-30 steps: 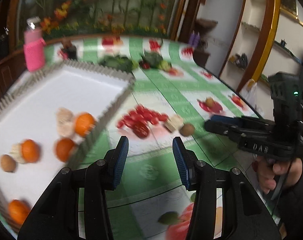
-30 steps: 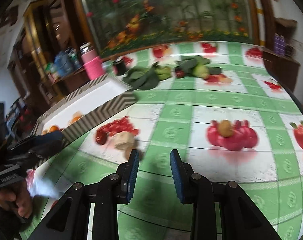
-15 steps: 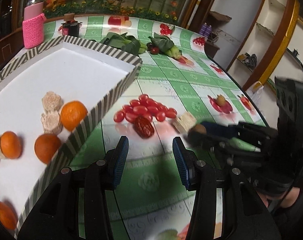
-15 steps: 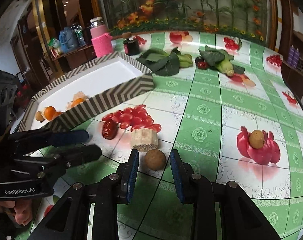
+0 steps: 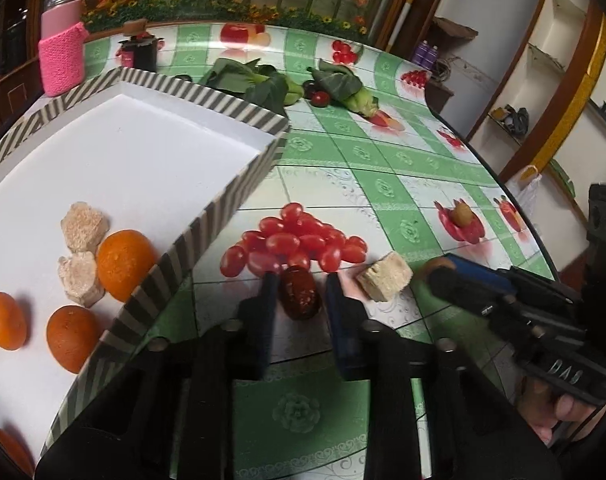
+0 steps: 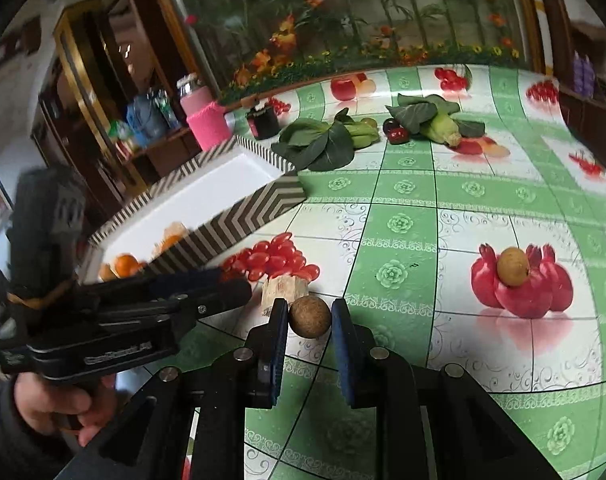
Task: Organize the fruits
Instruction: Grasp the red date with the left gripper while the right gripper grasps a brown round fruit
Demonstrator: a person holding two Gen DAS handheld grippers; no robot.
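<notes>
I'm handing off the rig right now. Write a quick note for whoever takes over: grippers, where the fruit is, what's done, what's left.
Left hand-held gripper: jaws just closed on the red date, still on the table.
Right hand-held gripper: jaws just closed on the brown longan, also on the table.
Striped tray: holds several oranges and pale cut chunks.
Left: lift both fruits into the tray; then the pale chunk beside the printed tomatoes and the second longan farther right.

counter [image 6: 483, 216]: I see a glossy, smooth printed plastic cover
tray [image 5: 151, 160]: smooth matt white inside, I'd say card
red date [image 5: 299, 292]: wrinkled, shiny skin
brown fruit [image 6: 310, 316]: dull, rough
bottle sleeve [image 5: 61, 66]: pink knitted cloth
</notes>
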